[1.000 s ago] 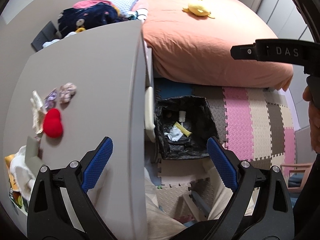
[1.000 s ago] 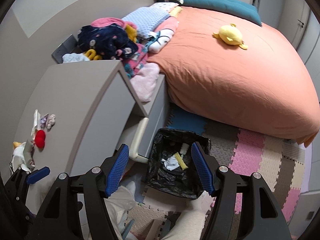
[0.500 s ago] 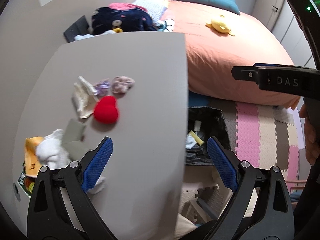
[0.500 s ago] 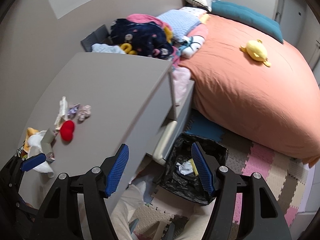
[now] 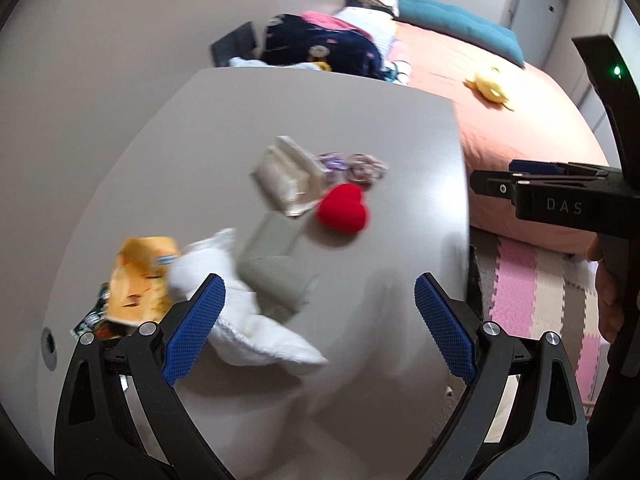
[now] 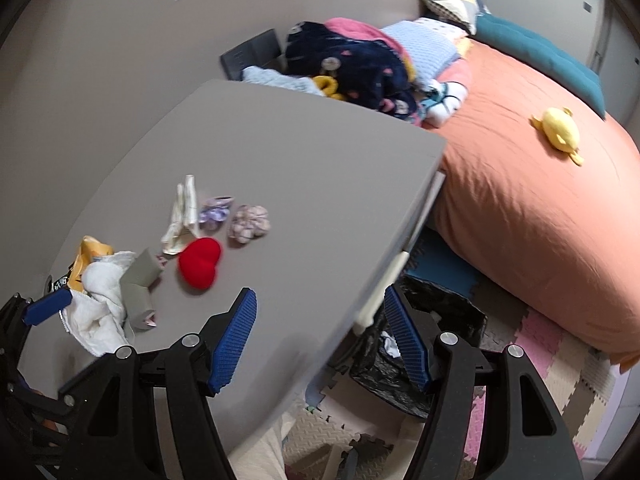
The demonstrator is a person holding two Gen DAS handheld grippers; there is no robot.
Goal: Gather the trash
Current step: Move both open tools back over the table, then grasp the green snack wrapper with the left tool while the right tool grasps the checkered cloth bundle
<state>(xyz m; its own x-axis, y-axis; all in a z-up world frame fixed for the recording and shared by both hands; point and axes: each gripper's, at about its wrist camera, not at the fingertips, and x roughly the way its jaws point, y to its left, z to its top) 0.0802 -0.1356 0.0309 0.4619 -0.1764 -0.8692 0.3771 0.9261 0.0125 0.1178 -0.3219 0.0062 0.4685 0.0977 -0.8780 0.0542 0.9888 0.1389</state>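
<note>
On the grey dresser top (image 5: 360,128) lies a cluster of litter: a crumpled white tissue (image 5: 244,320), an orange snack wrapper (image 5: 140,280), a folded grey-green card (image 5: 272,264) and a beige wrapper (image 5: 288,178). My left gripper (image 5: 318,292) hangs open just above the tissue and card, with nothing between its fingers. My right gripper (image 6: 319,300) is open and empty over the dresser's front edge. The black-lined bin (image 6: 440,320) stands on the floor below it, with a white scrap inside. One blue pad (image 6: 48,306) of the left gripper shows beside the tissue (image 6: 104,292).
A red heart (image 5: 342,208) and two scrunchies (image 5: 352,164) lie by the litter. Behind the dresser is a clothes pile (image 6: 352,68). The orange bed (image 6: 520,180) with a yellow plush toy (image 6: 560,132) fills the right. Foam mats (image 6: 560,380) cover the floor.
Both grippers have swung left, from above the bin to over the dresser top. The litter has come close under the left gripper. The bin has slid to the right of both views.
</note>
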